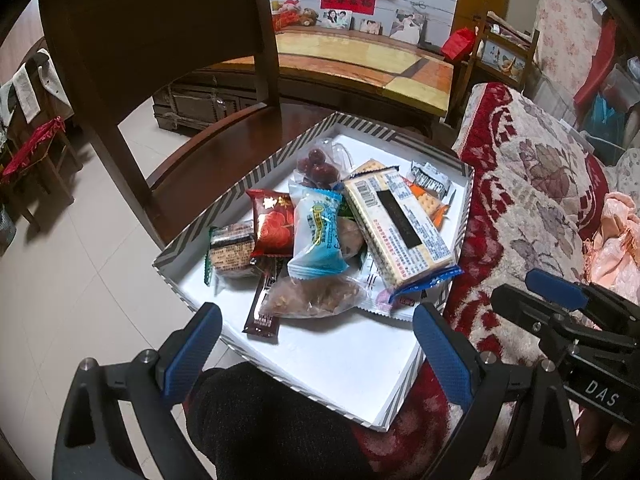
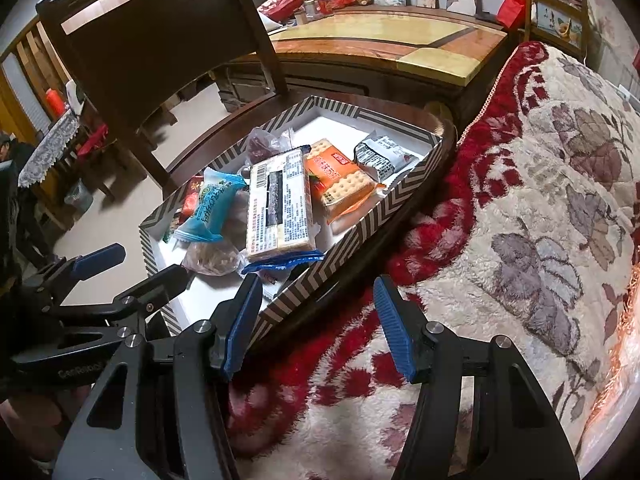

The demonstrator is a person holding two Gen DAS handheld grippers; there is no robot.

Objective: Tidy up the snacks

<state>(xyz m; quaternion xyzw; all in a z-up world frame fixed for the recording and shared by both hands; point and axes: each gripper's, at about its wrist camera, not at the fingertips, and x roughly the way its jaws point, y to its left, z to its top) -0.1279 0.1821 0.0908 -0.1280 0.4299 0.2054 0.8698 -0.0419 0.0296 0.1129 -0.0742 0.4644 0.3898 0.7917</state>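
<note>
Snack packets (image 1: pixel 320 236) lie heaped in the striped box (image 1: pixel 192 232) on the chair seat (image 1: pixel 208 148); left tongs (image 1: pixel 316 344) gape over its near edge; right tongs (image 2: pixel 316 324) gape, empty, over the blanket (image 2: pixel 520 200).

Two hand-held grippers hover side by side, both empty. The left gripper (image 1: pixel 318 344) has its blue-padded fingers (image 1: pixel 192 354) spread wide, angled forward and downward. The right gripper (image 2: pixel 318 324) sits just to its right, jaws likewise parted with nothing between the pads, and appears at the right edge of the left wrist view (image 1: pixel 560 300).
</note>
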